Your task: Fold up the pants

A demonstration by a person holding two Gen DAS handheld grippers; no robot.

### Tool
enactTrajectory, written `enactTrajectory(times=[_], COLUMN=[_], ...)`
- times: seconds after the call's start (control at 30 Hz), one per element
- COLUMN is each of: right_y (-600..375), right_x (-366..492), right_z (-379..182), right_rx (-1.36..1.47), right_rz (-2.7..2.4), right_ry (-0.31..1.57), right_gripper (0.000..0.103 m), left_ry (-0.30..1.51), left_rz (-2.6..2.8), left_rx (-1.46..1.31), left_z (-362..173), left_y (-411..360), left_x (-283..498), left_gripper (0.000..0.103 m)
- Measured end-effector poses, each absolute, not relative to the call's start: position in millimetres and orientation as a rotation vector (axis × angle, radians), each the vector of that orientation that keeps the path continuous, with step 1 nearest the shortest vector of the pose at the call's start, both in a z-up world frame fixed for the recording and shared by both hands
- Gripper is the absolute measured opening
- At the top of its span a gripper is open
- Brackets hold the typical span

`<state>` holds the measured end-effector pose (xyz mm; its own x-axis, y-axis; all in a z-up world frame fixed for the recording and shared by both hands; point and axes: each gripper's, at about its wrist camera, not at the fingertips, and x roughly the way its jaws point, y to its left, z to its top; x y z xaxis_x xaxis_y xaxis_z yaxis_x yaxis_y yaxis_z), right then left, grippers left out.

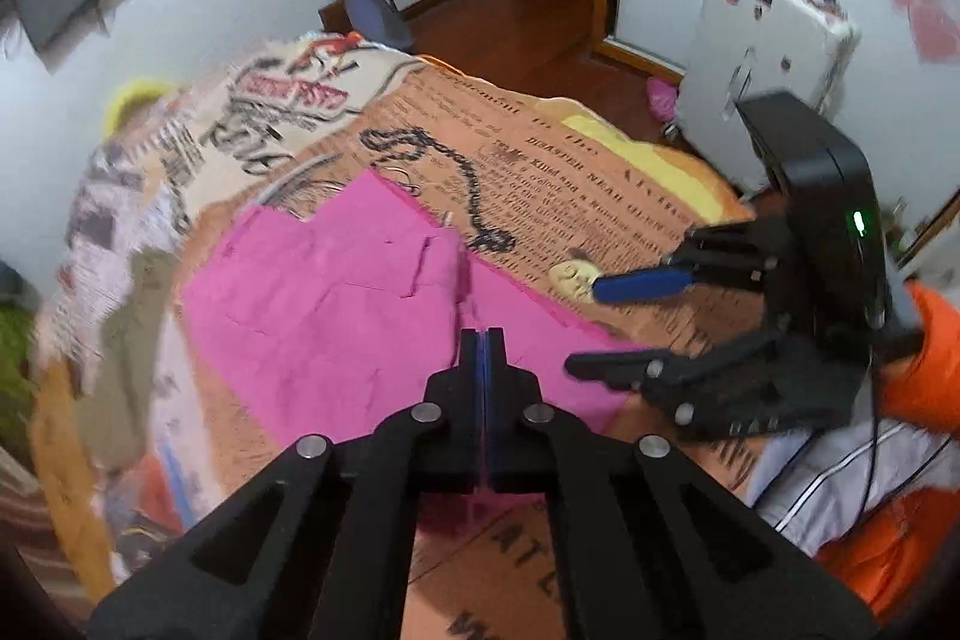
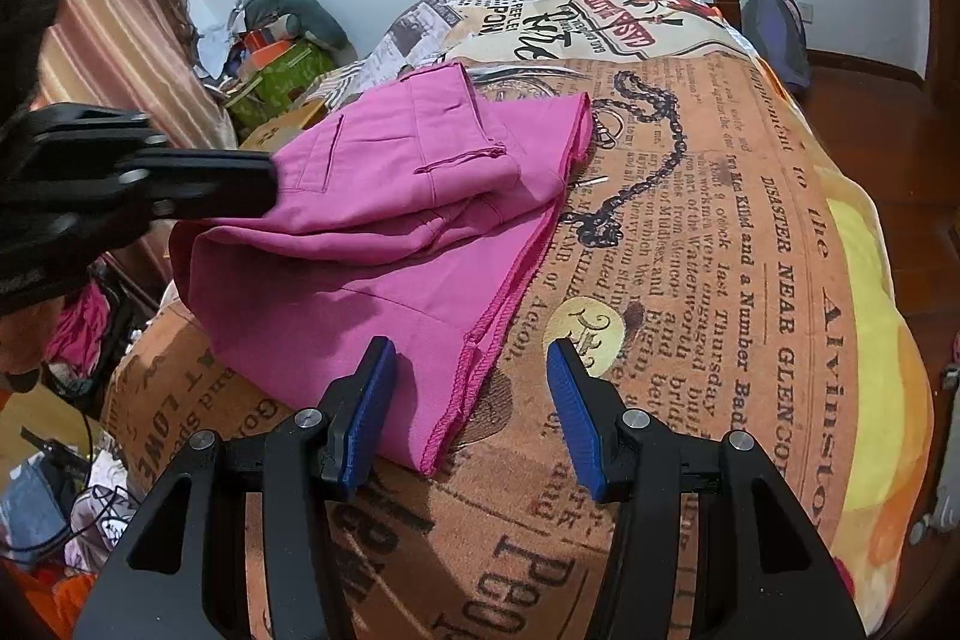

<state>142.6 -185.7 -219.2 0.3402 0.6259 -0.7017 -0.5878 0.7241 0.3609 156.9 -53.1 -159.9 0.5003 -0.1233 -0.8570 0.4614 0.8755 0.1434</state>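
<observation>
- Pants (image 2: 384, 220): pink, partly folded, lying on a newspaper-print blanket (image 2: 690, 232) that covers the bed; waistband and pocket end toward the far side, hemmed leg edge toward the near side.
- Left gripper (image 1: 483, 340): jaws fully together. In the right wrist view its tip sits at the left edge of the pink cloth, which rises toward it, so it appears to be pinching that edge; the contact itself is blurred.
- Long axis: the garment runs from near-right to far-left across the right wrist view, its stitched hem trailing down toward the near side.
- Right gripper (image 2: 471, 388): jaws standing apart, nothing between the pads. Its left blue pad (image 2: 372, 400) overlaps the near corner of the cloth; the other pad is over bare blanket.
- Relation for the coming move: the hem corner lies just ahead of and slightly left of the right gripper, making that hand nearer the free end; judged next step is closing on that corner to carry it over.
- Risk: layers may slide apart when lifted.
</observation>
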Motion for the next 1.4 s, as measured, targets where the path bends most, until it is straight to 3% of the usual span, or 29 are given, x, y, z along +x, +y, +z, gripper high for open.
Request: enactTrajectory(times=[0.1,0.13,0.17,0.23,0.73,0.8,0.83,1.03,1.17,1.4], right_y=[-184.8,-184.7,-184.6,-184.7,-187.9,-188.3,-188.1,-188.2,-188.5,-186.6], right_x=[143.0,143.2,143.3,143.2,147.3,147.7,147.7,150.5,150.5,150.0], right_z=[-219.2,-219.3,-219.6,-219.7,-224.6,-225.0,-225.0,-225.8,-225.4,-223.9], right_rx=[0.045,0.047,0.05,0.053,0.091,0.097,0.098,0.103,0.103,0.086], right_rz=[0.784,0.782,0.78,0.777,0.795,0.796,0.797,0.807,0.806,0.794], right_ry=[0.934,0.935,0.937,0.939,0.944,0.945,0.944,0.944,0.943,0.942], right_gripper=[0.048,0.048,0.048,0.048,0.049,0.049,0.049,0.049,0.049,0.049], left_ry=[1.015,1.036,1.06,1.077,1.29,1.292,1.287,1.229,1.195,1.131], left_rz=[-0.331,-0.314,-0.299,-0.276,-0.264,-0.254,-0.242,-0.238,-0.223,-0.231], left_rx=[0.395,0.393,0.388,0.364,0.413,0.441,0.461,0.49,0.45,0.388], left_z=[-164.6,-168.5,-173.3,-180.9,-235.2,-237.6,-238.7,-237.5,-229.7,-203.4], left_y=[-53.4,-53.5,-54.1,-52.7,-67.5,-69.6,-70.0,-68.4,-64.1,-54.0], left_x=[158.0,162.5,169.0,180.9,242.8,246.7,248.1,246.3,244.9,232.0], left_gripper=[0.006,0.019,0.04,0.061,0.06,0.053,0.044,0.028,0.02,0.016])
